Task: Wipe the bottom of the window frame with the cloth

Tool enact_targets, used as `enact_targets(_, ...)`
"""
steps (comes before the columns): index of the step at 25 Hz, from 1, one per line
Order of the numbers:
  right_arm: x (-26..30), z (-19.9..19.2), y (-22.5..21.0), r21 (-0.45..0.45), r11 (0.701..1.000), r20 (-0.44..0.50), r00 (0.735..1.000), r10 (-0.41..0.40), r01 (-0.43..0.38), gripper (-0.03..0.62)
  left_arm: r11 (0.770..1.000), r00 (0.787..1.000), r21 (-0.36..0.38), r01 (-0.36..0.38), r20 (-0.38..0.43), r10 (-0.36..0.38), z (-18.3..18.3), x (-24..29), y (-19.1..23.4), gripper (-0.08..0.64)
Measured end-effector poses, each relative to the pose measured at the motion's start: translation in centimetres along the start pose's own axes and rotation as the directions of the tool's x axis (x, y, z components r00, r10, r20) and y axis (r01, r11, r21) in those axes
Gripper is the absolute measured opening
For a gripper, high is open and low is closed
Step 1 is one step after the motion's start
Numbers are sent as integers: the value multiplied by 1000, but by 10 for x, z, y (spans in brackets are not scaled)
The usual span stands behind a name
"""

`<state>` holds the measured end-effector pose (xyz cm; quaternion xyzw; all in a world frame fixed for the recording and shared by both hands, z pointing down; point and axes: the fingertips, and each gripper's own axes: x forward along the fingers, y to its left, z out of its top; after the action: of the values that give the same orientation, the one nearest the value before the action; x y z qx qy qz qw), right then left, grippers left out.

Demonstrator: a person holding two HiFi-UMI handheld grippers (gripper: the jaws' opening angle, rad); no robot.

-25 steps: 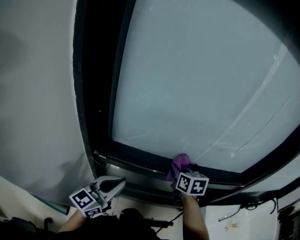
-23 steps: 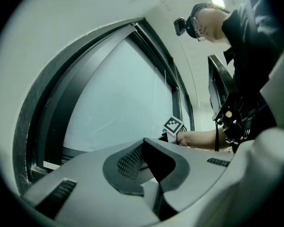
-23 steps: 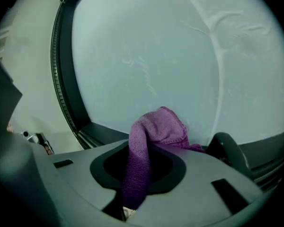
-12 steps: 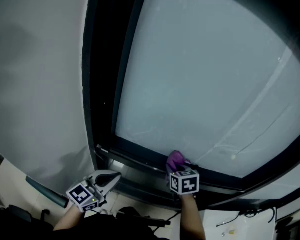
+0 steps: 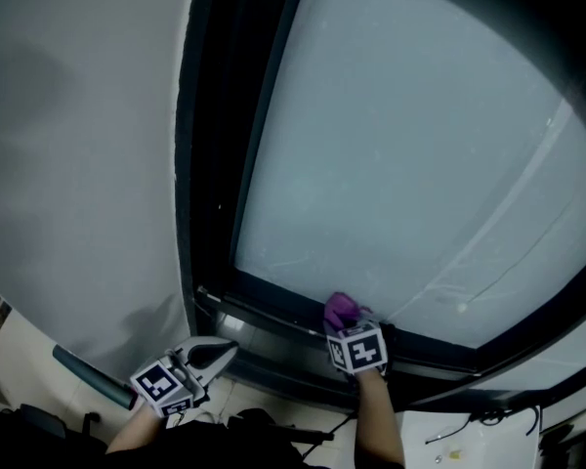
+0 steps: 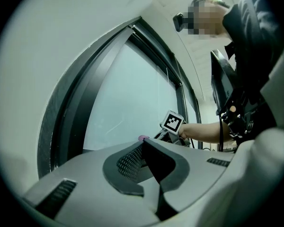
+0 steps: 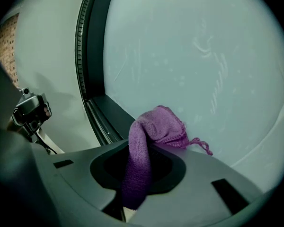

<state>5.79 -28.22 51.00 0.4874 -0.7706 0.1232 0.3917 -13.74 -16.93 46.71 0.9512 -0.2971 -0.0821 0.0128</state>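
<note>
Window frame (image 5: 273, 316) bottom bare up to its corner

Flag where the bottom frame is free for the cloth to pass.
Free: bottom frame between the left corner and the cloth, and right of the cloth to the picture's edge. Crowded: at the right gripper; the left gripper sits below the corner.

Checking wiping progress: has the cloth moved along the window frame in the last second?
Yes. The cloth has slid slightly left along the bottom frame, toward its left corner.
</note>
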Motion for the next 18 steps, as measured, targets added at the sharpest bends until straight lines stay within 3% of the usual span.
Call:
enact_targets(8,13,30,45,-143,988,3,999,51,-50,80,999,999,13,-41,-11,41,-3,-12,7,3)
enact_targets(18,26,51,72,-222,970,-12,995,96,-97,80,995,995,9,-96,-11,97,-5,-31,20,3)
